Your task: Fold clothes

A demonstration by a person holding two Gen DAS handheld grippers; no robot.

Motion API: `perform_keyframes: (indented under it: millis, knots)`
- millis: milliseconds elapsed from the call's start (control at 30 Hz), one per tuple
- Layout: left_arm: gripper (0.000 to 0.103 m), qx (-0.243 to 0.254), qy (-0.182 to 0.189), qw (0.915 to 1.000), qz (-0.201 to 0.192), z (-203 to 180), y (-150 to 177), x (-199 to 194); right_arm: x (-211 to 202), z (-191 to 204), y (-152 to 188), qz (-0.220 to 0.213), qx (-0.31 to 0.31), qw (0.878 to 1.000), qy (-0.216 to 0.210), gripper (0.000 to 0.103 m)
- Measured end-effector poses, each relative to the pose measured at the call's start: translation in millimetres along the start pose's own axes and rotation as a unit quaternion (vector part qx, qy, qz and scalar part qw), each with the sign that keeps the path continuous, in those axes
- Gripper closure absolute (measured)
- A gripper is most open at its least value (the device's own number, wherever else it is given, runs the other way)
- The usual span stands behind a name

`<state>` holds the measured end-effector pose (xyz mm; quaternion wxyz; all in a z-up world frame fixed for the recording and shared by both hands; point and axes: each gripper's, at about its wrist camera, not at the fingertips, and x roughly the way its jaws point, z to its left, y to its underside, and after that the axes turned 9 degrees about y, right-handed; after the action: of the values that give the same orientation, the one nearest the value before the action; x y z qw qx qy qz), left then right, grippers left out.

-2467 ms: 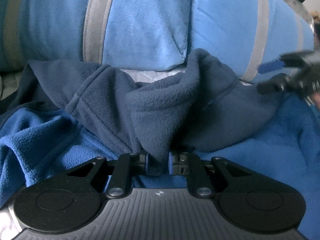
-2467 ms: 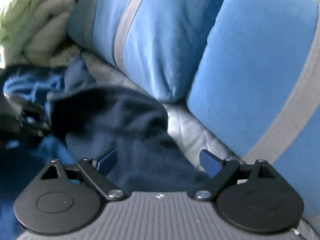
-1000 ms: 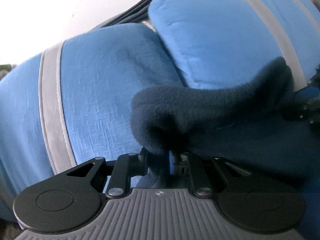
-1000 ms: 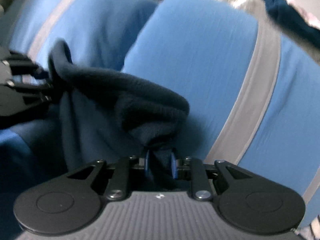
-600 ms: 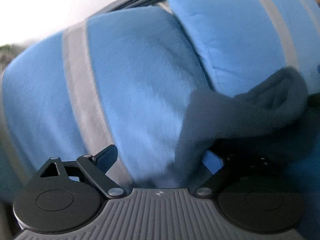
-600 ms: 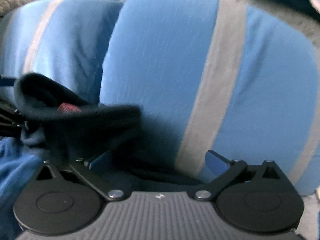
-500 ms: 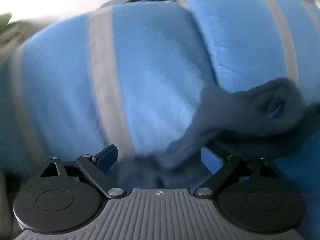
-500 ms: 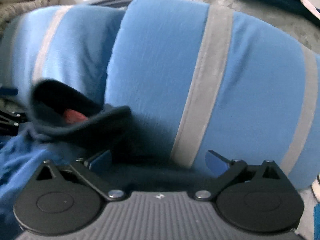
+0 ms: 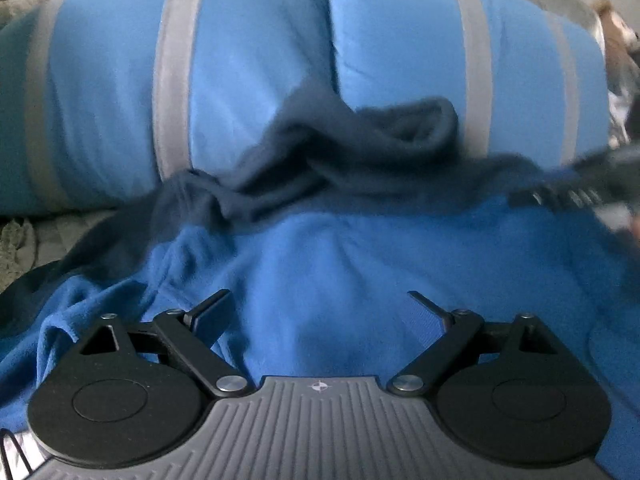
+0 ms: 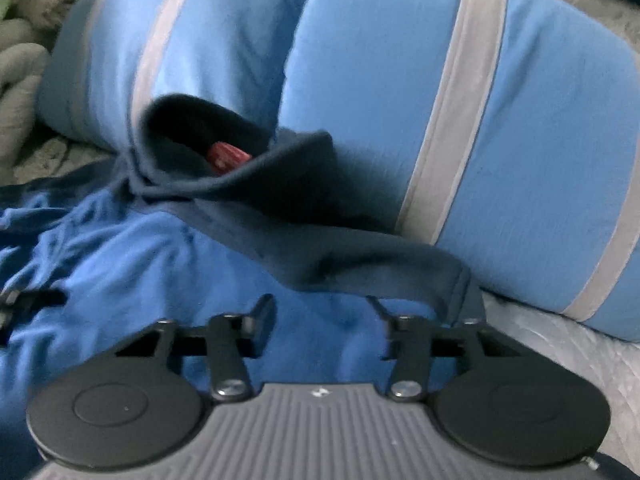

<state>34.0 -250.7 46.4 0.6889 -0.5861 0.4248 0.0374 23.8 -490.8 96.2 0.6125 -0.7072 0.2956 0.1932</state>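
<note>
Released, the fleece point(image 9: 320, 264) lies beyond both grippers' spread fingers point(image 9: 210, 312), the right's point(image 10: 262, 316) closing.

We hold our left gripper point(image 9: 320, 304) wide open at lower centre, gripping nothing; our right gripper point(image 10: 320, 316) is closing, apparently empty, though blurred.

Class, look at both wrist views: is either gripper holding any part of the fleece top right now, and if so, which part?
Nothing is held. The left gripper stands open above the blue fleece top. The right gripper is closing on empty air, just short of the navy collar.
</note>
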Motion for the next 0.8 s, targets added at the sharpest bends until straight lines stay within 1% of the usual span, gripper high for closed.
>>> perform_keyframes:
  millis: [33,100,167,233,300,333,400,500,533,567,633,667,700,733,800]
  knots:
    - [0.011,0.004,0.001,1.0000,-0.002,0,1,1,8,-2,-4,0.002,0.006,1.000,0.010,0.052]
    - [0.011,-0.001,-0.003,1.0000,-0.005,2,-2,0,22,-6,-12,0.004,0.019,0.999,0.028,0.052]
    - [0.011,-0.013,-0.002,0.9999,-0.004,6,-4,1,25,-15,-21,-0.008,0.040,0.999,0.029,0.049]
    - [0.011,-0.023,0.003,0.9997,-0.002,9,-6,3,26,-24,-31,-0.019,0.044,0.999,0.020,0.042]
    - [0.011,-0.015,0.005,0.9999,0.000,8,-6,6,30,-31,-37,-0.032,0.021,0.999,0.023,0.037]
    - [0.011,-0.010,0.004,0.9999,0.001,7,-5,8,32,-32,-39,-0.034,0.003,0.999,0.016,0.030]
    - [0.011,-0.011,0.001,0.9999,0.004,5,-5,9,38,-29,-40,-0.032,-0.031,0.999,-0.007,0.021]
    - [0.011,-0.008,0.018,0.9997,-0.012,2,-7,6,46,-21,-44,-0.033,-0.069,0.996,-0.034,0.018]
    - [0.011,0.007,0.028,0.9993,-0.025,-1,-7,3,49,-16,-46,-0.036,-0.078,0.996,-0.041,0.018]
    - [0.011,0.033,0.038,0.9978,-0.042,-6,-7,-1,51,-12,-47,-0.040,-0.082,0.995,-0.045,0.018]
    - [0.011,0.082,0.053,0.9920,-0.080,-16,-11,-10,53,-7,-49,-0.054,-0.079,0.994,-0.053,0.021]
    - [0.011,0.100,0.059,0.9891,-0.090,-20,-15,-12,54,-6,-49,-0.058,-0.075,0.994,-0.059,0.022]
    - [0.011,0.117,0.065,0.9866,-0.094,-25,-23,-10,54,-7,-48,-0.059,-0.071,0.994,-0.066,0.025]
    - [0.011,0.134,0.071,0.9837,-0.097,-31,-30,-7,54,-7,-46,-0.058,-0.071,0.993,-0.070,0.031]
    - [0.011,0.159,0.077,0.9786,-0.105,-43,-50,5,53,-10,-42,-0.049,-0.077,0.994,-0.059,0.034]
